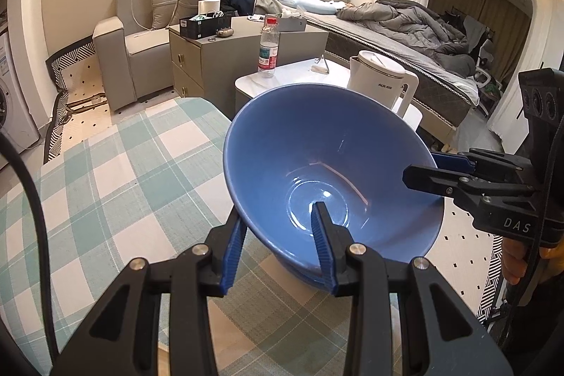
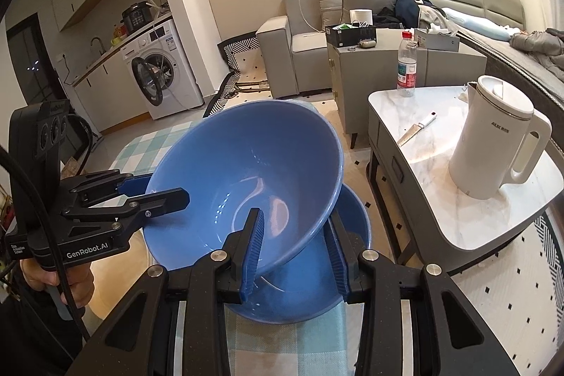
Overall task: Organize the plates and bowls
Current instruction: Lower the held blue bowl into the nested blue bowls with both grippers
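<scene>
A blue bowl (image 1: 317,136) (image 2: 246,147) hangs tilted above the checked tablecloth (image 1: 123,182). My left gripper (image 1: 278,208) (image 2: 165,187) is shut on its rim, one finger inside the bowl and one outside. My right gripper (image 2: 295,214) (image 1: 421,166) is shut on the opposite rim in the same way. A second blue bowl (image 2: 356,228) (image 1: 303,275) sits upright on the cloth right under the tilted one. The upper bowl's base dips into it; whether they touch is hidden.
A low marble side table (image 2: 423,115) stands to the right, carrying a white kettle (image 2: 493,147) (image 1: 379,80), a water bottle (image 2: 407,66) and a knife (image 2: 416,129). Behind are a cabinet, a sofa and a bed. A hand (image 2: 53,277) grips the left tool.
</scene>
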A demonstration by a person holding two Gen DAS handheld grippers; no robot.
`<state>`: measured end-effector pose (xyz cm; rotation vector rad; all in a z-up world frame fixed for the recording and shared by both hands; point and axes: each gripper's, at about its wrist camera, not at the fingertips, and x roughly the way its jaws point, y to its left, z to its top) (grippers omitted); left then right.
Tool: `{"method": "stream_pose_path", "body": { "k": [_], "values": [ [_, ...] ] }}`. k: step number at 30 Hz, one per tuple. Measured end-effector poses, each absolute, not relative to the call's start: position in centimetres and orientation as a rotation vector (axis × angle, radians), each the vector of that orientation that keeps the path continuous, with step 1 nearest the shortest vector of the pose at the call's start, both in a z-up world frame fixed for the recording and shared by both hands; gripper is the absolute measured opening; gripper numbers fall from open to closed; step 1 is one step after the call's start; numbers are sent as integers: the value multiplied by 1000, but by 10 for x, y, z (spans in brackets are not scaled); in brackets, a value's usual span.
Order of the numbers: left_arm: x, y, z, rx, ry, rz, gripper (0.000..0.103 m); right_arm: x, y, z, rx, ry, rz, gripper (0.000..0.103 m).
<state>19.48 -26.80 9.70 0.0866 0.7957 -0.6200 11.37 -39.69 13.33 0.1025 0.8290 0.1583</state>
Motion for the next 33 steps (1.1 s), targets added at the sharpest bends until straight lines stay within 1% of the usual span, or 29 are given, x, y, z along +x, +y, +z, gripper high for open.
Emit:
{"method": "stream_pose_path", "body": {
  "k": [33],
  "values": [
    [194, -292, 72, 168, 835, -608, 36, 116, -402, 106, 92, 900, 84, 37]
  ]
}}
